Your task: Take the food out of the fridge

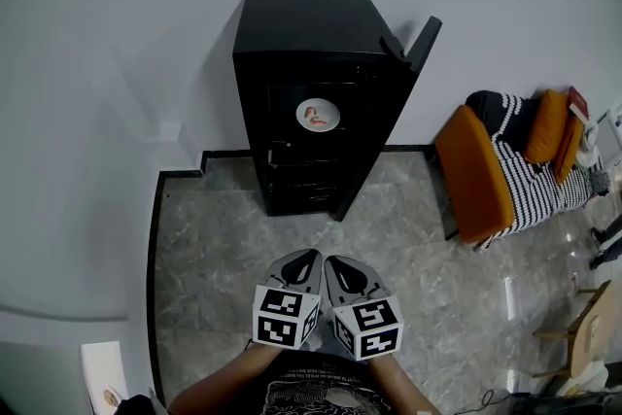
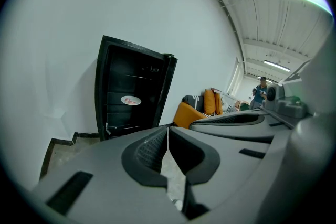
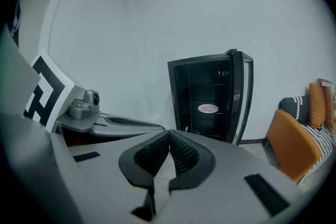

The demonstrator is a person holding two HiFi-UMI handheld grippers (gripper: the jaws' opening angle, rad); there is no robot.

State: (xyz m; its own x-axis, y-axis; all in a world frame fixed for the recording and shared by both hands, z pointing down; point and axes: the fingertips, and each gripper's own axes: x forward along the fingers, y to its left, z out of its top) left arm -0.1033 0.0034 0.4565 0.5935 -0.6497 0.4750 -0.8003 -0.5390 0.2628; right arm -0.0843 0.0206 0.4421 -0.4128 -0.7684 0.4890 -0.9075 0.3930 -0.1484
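Food point(image 1: 316, 117) on a round white plate point(image 1: 331, 122) sits on a shelf inside the tall black fridge point(image 1: 321, 24), whose door point(image 1: 424, 42) stands open for access. Left claw point(image 1: 310, 256) and right claw point(image 1: 333, 261), both clenched on nothing, point at it from well apart, probably approaching.

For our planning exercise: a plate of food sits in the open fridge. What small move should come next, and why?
Probably carry the left gripper and right gripper, both shut, forward toward the fridge: they are far off, its door stands open, and the plate rests inside.
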